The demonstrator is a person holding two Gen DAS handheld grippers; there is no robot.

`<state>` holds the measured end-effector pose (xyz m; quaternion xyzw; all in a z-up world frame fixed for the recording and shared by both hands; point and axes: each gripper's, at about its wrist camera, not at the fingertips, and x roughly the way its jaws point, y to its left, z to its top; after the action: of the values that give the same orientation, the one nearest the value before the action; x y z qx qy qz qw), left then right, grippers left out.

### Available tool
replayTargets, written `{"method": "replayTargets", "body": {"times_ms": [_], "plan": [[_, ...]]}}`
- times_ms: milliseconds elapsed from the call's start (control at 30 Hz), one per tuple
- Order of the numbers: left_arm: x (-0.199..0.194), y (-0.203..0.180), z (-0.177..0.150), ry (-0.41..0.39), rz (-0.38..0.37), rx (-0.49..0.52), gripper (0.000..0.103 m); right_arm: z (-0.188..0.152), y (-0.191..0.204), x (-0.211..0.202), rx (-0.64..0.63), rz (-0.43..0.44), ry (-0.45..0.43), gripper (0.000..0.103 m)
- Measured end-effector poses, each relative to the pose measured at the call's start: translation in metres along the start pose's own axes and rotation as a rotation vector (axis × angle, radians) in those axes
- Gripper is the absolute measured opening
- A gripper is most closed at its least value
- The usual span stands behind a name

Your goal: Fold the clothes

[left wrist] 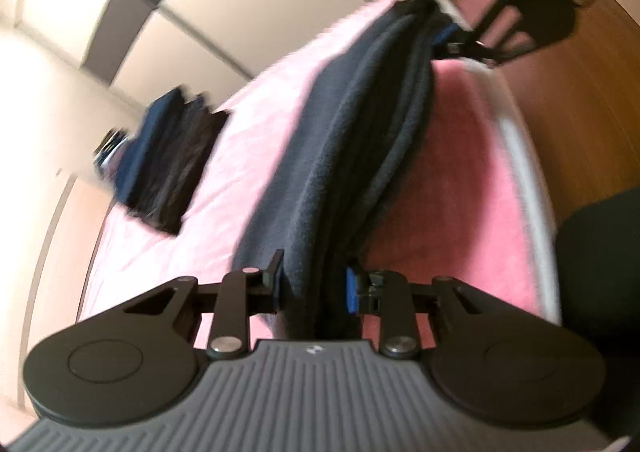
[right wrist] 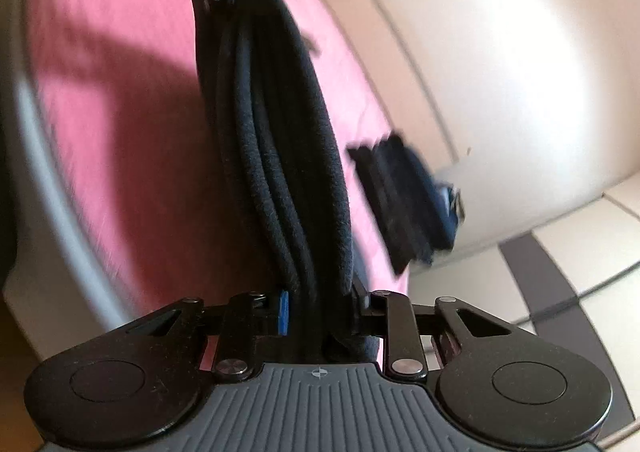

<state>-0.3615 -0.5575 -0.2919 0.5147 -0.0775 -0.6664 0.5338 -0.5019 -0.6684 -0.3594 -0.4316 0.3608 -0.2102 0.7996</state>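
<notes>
Your left hand-held gripper (left wrist: pixel 316 286), at the bottom of the left view, pinches one end of the dark garment (left wrist: pixel 340 156), its fingers (left wrist: pixel 352 290) pressed against the bunched folds. Your right hand-held gripper (right wrist: pixel 320 310) does the same at the other end of the garment (right wrist: pixel 280 140), low in the right view. The cloth runs as a taut, layered band between the two, up the middle of each frame, over the pink bed (left wrist: pixel 256 156).

Farther off, a stack of folded dark clothes (left wrist: pixel 168 156) lies on the bed, at middle left in the left view and middle right (right wrist: pixel 404 204) in the right view.

The left view alone shows the wooden floor (left wrist: pixel 580 100) at upper right; each view shows the opposite gripper at the top of the frame, blurred.
</notes>
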Motion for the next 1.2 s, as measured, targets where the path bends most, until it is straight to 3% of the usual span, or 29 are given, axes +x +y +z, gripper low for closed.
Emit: {"method": "replayTargets", "body": {"times_ms": [200,333,433,533,600,700,867,1033,1067,1133,1200], "plan": [[-0.061,0.059,-0.044,0.083,0.214,-0.061,0.025,0.088,-0.034,0.015,0.0,-0.048,-0.203,0.026],[-0.111,0.055,-0.085,0.158,0.324,-0.1,0.026,0.13,-0.001,0.014,-0.03,0.036,-0.313,0.026],[-0.135,0.008,-0.124,0.25,0.298,-0.135,0.026,0.158,0.027,0.012,-0.058,0.105,-0.389,0.026],[-0.139,-0.046,-0.154,0.328,0.182,-0.188,0.03,0.155,0.08,-0.002,-0.119,0.256,-0.386,0.026],[-0.141,-0.08,-0.17,0.365,0.12,-0.213,0.03,0.149,0.104,-0.012,-0.162,0.28,-0.375,0.029],[-0.152,-0.105,-0.175,0.362,0.127,-0.249,0.037,0.142,0.112,-0.025,-0.158,0.294,-0.35,0.042],[-0.205,-0.08,-0.198,0.266,0.081,-0.574,0.038,0.138,0.076,-0.036,0.063,0.331,-0.267,0.044],[-0.243,-0.031,-0.23,0.12,0.163,-0.867,0.038,0.141,0.017,-0.035,0.486,0.389,-0.202,0.044],[-0.243,-0.02,-0.237,0.102,0.18,-0.927,0.038,0.146,0.01,-0.031,0.559,0.398,-0.191,0.047],[-0.229,0.004,-0.252,0.079,0.186,-1.021,0.04,0.161,0.001,-0.035,0.691,0.411,-0.166,0.068],[-0.208,0.023,-0.263,0.078,0.178,-1.072,0.04,0.17,-0.01,-0.033,0.789,0.454,-0.14,0.072]]}}
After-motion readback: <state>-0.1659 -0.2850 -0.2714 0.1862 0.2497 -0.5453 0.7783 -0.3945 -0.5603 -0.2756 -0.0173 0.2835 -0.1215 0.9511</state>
